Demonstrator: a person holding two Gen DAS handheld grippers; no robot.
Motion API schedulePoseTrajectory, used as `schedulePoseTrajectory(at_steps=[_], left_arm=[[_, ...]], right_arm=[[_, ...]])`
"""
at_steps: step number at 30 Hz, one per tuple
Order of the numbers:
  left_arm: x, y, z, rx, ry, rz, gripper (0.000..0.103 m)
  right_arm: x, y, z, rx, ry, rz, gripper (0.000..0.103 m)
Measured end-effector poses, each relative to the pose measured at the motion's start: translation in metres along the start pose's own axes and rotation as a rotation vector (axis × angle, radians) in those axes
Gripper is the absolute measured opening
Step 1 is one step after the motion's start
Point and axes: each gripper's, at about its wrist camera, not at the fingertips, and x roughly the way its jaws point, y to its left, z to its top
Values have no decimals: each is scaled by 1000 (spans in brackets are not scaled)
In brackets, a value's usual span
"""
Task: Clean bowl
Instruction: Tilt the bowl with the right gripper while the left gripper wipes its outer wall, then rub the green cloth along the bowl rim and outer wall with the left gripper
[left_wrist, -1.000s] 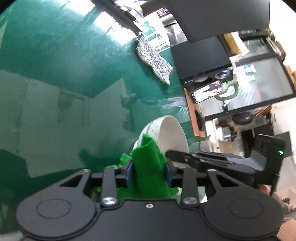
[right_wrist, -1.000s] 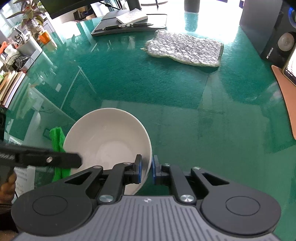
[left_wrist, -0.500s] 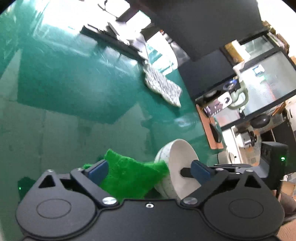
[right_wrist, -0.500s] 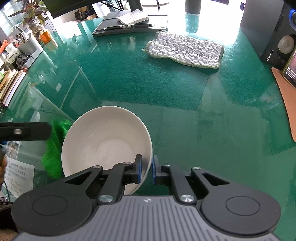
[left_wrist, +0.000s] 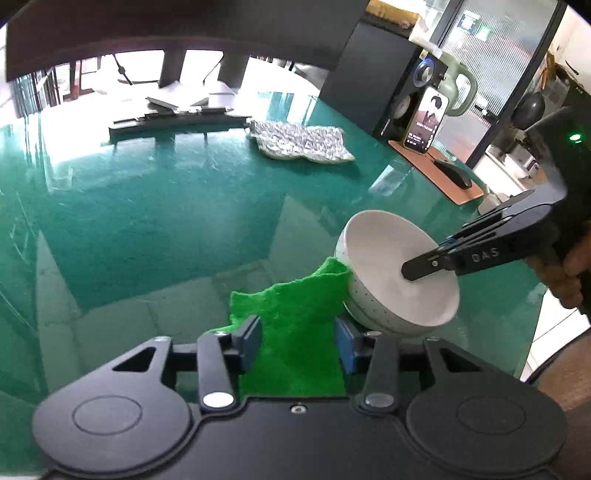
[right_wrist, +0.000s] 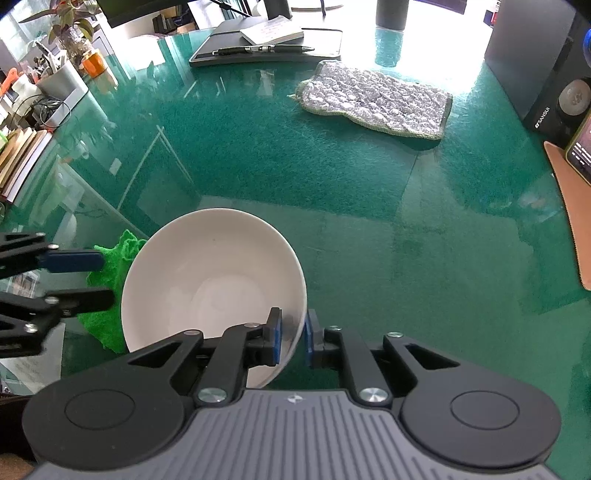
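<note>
Left gripper (left_wrist: 298, 341) re-closing around green cloth (left_wrist: 295, 314); bowl (right_wrist: 207, 288) unmoved.

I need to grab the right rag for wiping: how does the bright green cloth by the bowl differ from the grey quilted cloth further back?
The bright green fuzzy cloth is rumpled and pushed up against the white ceramic bowl; the grey quilted cloth lies flat and alone.

The bright green fuzzy cloth sits between the left gripper's fingers; the grey quilted cloth lies far from both grippers.

Both rest on the green glass-topped table.
</note>
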Motion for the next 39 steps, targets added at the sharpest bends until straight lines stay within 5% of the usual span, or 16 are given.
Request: schedulePoseTrajectory(at_steps=[4,7,16,26,33,39], left_arm=[[6,-3,2,38,-3,26,48],[1,2,0,0,-8,45,7],[-11,49,-29,-523,-102,-401,7],[14,59,-26,-660,-105,-442,7],[32,63,7,-633,-141,-449,9],[24,55,2,-612,-113,-470,10]], right_arm=[[0,1,0,-3,2,-5,13],[0,1,0,1,1,-4,13],[6,3,1,-8,23,2,18],[6,0,2,-3,9,7,18],[6,1,1,-14,7,7,18],[6,-1,1,0,3,0,18]])
